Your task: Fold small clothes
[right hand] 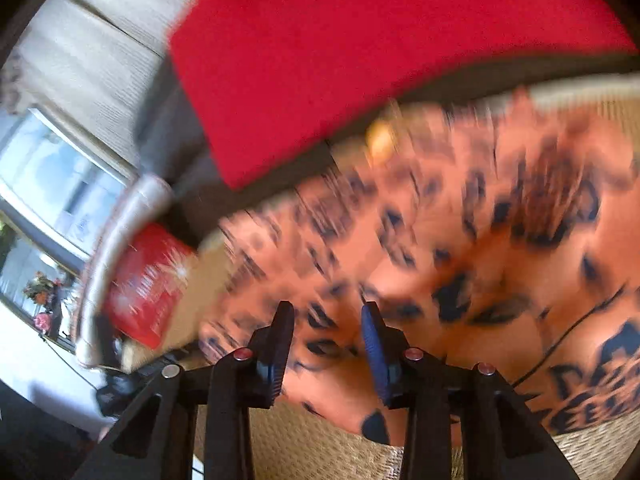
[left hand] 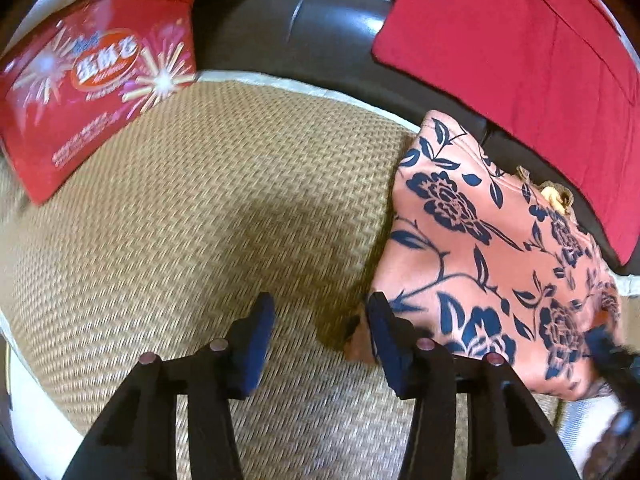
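Observation:
A small salmon-pink garment with dark blue flowers [left hand: 488, 252] lies on the woven straw mat [left hand: 208, 216], at the right in the left wrist view. My left gripper [left hand: 320, 320] is open and empty above the mat; its right finger is at the garment's left edge. In the right wrist view the garment [right hand: 460, 240] is blurred and fills the middle. My right gripper [right hand: 326, 332] is open just above the garment's near part, with nothing between the fingers. The right gripper's dark tip shows at the garment's right edge in the left wrist view [left hand: 604, 344].
A red cloth [left hand: 520, 56] lies on the dark sofa [left hand: 312, 28] behind the mat; it also shows in the right wrist view [right hand: 340, 48]. A red printed box [left hand: 88, 80] stands at the mat's far left. A window [right hand: 52, 184] is at the left.

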The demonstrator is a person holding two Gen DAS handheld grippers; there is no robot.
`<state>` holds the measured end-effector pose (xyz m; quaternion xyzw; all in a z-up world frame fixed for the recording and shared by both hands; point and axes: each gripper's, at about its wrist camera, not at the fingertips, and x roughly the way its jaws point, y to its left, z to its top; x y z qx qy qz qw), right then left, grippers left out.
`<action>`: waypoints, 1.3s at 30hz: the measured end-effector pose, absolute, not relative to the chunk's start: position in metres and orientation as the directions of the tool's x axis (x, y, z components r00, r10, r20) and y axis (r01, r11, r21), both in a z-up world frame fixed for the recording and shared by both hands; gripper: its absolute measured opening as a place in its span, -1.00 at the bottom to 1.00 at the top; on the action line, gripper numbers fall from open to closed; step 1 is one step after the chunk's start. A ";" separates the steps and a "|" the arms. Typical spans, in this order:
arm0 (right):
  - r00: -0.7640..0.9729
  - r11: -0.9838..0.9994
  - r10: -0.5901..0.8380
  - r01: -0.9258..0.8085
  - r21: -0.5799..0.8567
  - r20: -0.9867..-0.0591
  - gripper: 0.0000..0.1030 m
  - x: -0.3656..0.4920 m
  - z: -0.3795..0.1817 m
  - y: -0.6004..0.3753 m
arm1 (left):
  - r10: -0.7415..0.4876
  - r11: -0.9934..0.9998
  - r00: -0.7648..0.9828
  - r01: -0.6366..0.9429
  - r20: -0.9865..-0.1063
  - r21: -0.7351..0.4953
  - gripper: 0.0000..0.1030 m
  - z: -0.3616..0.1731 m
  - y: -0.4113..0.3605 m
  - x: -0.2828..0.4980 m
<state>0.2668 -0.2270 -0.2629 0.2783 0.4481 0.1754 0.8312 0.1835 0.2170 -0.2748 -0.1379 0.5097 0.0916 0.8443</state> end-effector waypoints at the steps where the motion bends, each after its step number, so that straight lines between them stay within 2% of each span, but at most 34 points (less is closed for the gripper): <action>1: 0.508 0.788 0.536 -0.014 0.616 -0.675 -0.31 0.271 -0.273 -0.226 | -0.023 0.932 0.469 -0.310 -0.883 -0.189 -0.02 -0.268 0.224 0.172; 2: 0.522 0.777 0.543 -0.015 0.629 -0.658 -0.31 0.270 -0.273 -0.227 | -0.056 0.920 0.478 -0.317 -0.877 -0.232 -0.01 -0.266 0.226 0.169; 3: 0.524 0.774 0.546 -0.017 0.633 -0.654 -0.29 0.270 -0.270 -0.228 | -0.128 0.895 0.500 -0.315 -0.856 -0.318 0.19 -0.263 0.228 0.162; 4: 0.531 0.771 0.552 -0.030 0.636 -0.643 -0.24 0.267 -0.264 -0.229 | -0.172 0.876 0.514 -0.311 -0.841 -0.369 0.55 -0.263 0.229 0.158; 6: 0.547 0.770 0.555 -0.052 0.636 -0.627 -0.25 0.264 -0.258 -0.229 | -0.251 0.826 0.532 -0.318 -0.809 -0.465 0.79 -0.265 0.227 0.149; 10: 0.524 0.785 0.548 -0.051 0.618 -0.653 -0.24 0.267 -0.266 -0.221 | -0.432 0.715 0.452 -0.356 -0.781 -0.602 0.79 -0.294 0.211 0.157; 13: 0.551 0.787 0.548 -0.085 0.612 -0.629 -0.25 0.266 -0.259 -0.220 | -0.391 0.699 0.516 -0.372 -0.762 -0.611 0.79 -0.292 0.204 0.163; 18: 0.622 0.760 0.588 -0.208 0.615 -0.516 -0.27 0.263 -0.239 -0.210 | -0.375 0.624 0.612 -0.389 -0.696 -0.678 0.78 -0.300 0.199 0.180; 20: 0.589 0.763 0.593 -0.194 0.616 -0.549 -0.30 0.271 -0.249 -0.202 | -0.348 0.615 0.660 -0.376 -0.666 -0.694 0.77 -0.302 0.195 0.182; 21: 0.557 0.775 0.583 -0.163 0.610 -0.592 -0.30 0.276 -0.260 -0.199 | -0.332 0.622 0.676 -0.368 -0.658 -0.691 0.70 -0.302 0.194 0.183; 22: 0.494 0.788 0.572 -0.109 0.606 -0.655 -0.40 0.285 -0.281 -0.195 | -0.316 0.634 0.680 -0.368 -0.662 -0.680 0.44 -0.303 0.191 0.186; 23: 0.479 0.799 0.559 -0.090 0.595 -0.678 -0.86 0.288 -0.291 -0.194 | -0.305 0.643 0.674 -0.375 -0.673 -0.667 0.27 -0.304 0.190 0.188; 24: 0.490 0.828 0.519 -0.085 0.554 -0.700 -0.96 0.288 -0.292 -0.195 | -0.299 0.650 0.668 -0.381 -0.681 -0.658 -0.06 -0.307 0.189 0.191; 27: 0.459 0.790 0.568 -0.070 0.609 -0.684 -0.98 0.292 -0.297 -0.203 | -0.305 0.630 0.678 -0.383 -0.669 -0.675 -0.08 -0.313 0.182 0.204; 28: 0.455 0.778 0.582 -0.070 0.624 -0.674 -0.98 0.292 -0.299 -0.205 | -0.304 0.633 0.677 -0.382 -0.670 -0.673 -0.01 -0.312 0.180 0.206; 29: 0.451 0.780 0.582 -0.073 0.622 -0.677 -0.98 0.292 -0.300 -0.204 | -0.308 0.631 0.680 -0.377 -0.666 -0.678 0.09 -0.311 0.177 0.209; 30: 0.449 0.786 0.577 -0.077 0.613 -0.683 -0.98 0.291 -0.299 -0.203 | -0.320 0.627 0.686 -0.364 -0.653 -0.689 0.36 -0.311 0.176 0.210; 31: 0.450 0.795 0.568 -0.082 0.602 -0.689 -0.98 0.290 -0.298 -0.202 | -0.335 0.621 0.691 -0.348 -0.640 -0.702 0.52 -0.315 0.178 0.217; 32: 0.451 0.796 0.567 -0.084 0.600 -0.689 -0.97 0.290 -0.299 -0.201 | -0.336 0.626 0.692 -0.344 -0.640 -0.700 0.53 -0.316 0.178 0.218; 34: 0.451 0.792 0.573 -0.090 0.604 -0.684 -0.97 0.289 -0.300 -0.199 | -0.321 0.654 0.686 -0.338 -0.653 -0.677 0.40 -0.316 0.172 0.222; 35: 0.450 0.792 0.575 -0.094 0.604 -0.684 -0.97 0.288 -0.300 -0.199 | -0.309 0.661 0.684 -0.346 -0.661 -0.666 0.17 -0.316 0.171 0.223; 36: 0.448 0.792 0.576 -0.099 0.603 -0.684 -0.97 0.286 -0.301 -0.197 | -0.304 0.663 0.680 -0.352 -0.668 -0.661 -0.25 -0.319 0.170 0.228; 39: 0.437 0.784 0.590 -0.110 0.611 -0.678 -0.97 0.280 -0.303 -0.199 | -0.298 0.676 0.672 -0.353 -0.678 -0.647 -0.36 -0.315 0.167 0.228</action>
